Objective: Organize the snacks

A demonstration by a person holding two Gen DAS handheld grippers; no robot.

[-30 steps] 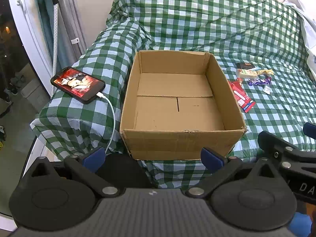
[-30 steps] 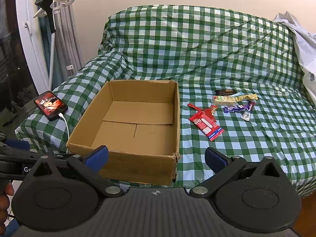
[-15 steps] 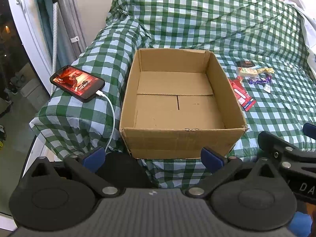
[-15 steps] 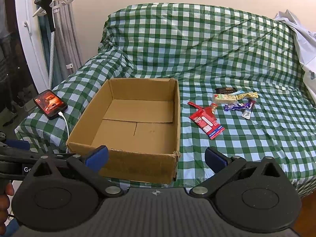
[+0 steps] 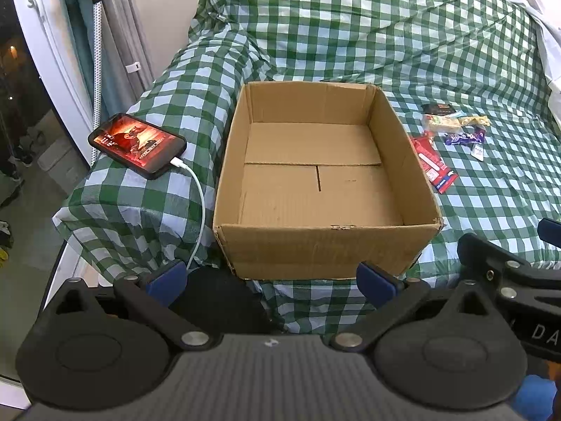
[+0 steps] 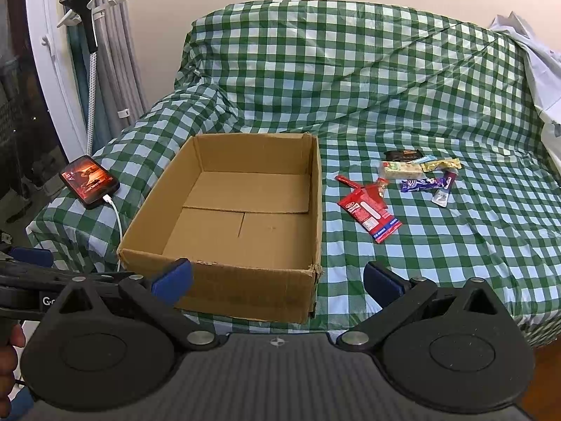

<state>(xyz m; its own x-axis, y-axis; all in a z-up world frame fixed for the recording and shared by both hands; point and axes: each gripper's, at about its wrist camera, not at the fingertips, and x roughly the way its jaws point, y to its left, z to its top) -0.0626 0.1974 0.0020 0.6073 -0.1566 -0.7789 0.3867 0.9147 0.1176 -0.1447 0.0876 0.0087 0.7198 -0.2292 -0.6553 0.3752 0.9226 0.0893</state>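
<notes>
An empty cardboard box point(image 5: 326, 242) point(image 6: 245, 291) sits open on a green checked bed. Right of it lie several snack packets: a red one point(image 6: 368, 212) point(image 5: 433, 165), a purple bar point(image 6: 419, 184) point(image 5: 463, 137), a pale green bar point(image 6: 401, 170), a yellow wrapper point(image 6: 441, 164) and a black one point(image 6: 403, 155). My left gripper point(image 5: 271, 279) is open and empty, in front of the box's near wall. My right gripper point(image 6: 278, 279) is open and empty, in front of the box's near right corner.
A lit phone point(image 5: 136, 144) point(image 6: 89, 181) on a white charging cable point(image 5: 200, 203) lies on the bed's left corner. A window frame, curtains and a garment steamer point(image 6: 82, 7) stand at the left. White cloth point(image 6: 540, 66) lies at the bed's right edge.
Both views have shifted slightly, with the box and snacks sitting a little lower in frame. Nothing on the bed has moved and both grippers stay open.
</notes>
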